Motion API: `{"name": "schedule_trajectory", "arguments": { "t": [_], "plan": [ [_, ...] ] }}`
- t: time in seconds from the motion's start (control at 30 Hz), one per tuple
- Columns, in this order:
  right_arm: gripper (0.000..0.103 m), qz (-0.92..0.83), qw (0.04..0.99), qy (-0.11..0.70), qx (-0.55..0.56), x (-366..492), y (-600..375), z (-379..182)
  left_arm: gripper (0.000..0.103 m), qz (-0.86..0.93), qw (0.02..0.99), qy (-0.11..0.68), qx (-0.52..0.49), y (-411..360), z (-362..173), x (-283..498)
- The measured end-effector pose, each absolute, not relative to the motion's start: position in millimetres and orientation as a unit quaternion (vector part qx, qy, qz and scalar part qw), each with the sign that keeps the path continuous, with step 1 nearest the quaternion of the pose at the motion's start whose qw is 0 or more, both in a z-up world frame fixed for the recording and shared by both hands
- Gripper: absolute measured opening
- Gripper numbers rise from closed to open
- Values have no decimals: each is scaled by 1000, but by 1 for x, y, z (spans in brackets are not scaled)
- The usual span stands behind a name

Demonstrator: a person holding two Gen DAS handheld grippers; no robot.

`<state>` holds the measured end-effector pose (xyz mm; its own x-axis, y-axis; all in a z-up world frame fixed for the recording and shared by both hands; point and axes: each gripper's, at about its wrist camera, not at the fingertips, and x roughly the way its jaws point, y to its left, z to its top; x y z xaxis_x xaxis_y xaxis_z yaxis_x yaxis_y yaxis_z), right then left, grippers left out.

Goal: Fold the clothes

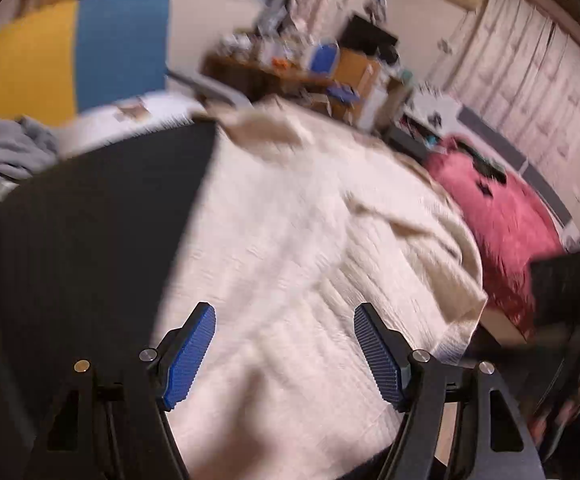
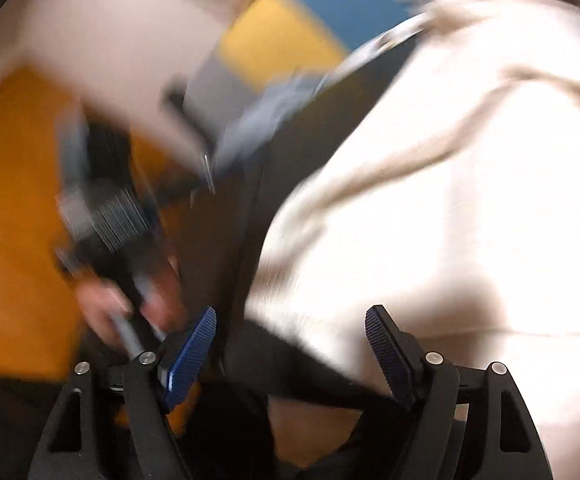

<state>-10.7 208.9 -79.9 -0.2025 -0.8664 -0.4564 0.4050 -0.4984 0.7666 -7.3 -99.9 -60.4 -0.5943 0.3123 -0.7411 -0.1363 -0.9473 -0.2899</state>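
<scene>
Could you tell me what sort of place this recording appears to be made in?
Most likely a lived-in bedroom or home room: long pale curtains, a cluttered wooden desk at the back, and a cream knitted sweater spread on a black table.

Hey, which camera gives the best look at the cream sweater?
The left wrist view: the cream sweater lies spread on the dark table, its knit ribs visible. In the right wrist view it is a blurred, overexposed white mass.

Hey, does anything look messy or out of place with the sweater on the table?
The cream sweater lies rumpled on the black table, one edge hanging past the table's rim. Both grippers are open above it.
</scene>
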Motion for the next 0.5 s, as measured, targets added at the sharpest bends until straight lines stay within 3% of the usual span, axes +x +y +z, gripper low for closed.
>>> {"name": "schedule_trajectory", "arguments": {
  "t": [0.07, 0.13, 0.2, 0.4, 0.5],
  "plan": [
    [103, -748, 359, -380, 408, -26, 278, -87, 73, 875, 133, -102, -454, -86, -76, -15],
    [103, -729, 281, -511, 359, -38, 343, -110, 73, 869, 134, -92, -468, -76, -89, -12],
    [103, -715, 224, -577, 326, -44, 383, -127, 73, 865, 133, -78, -477, -71, -94, 1],
    [103, -692, 162, -637, 298, -76, 418, -160, 74, 866, 129, -70, -478, -72, -102, 14],
    [97, -705, 143, -640, 270, -82, 401, -164, 74, 868, 127, -62, -475, -66, -105, 11]
  ]
}}
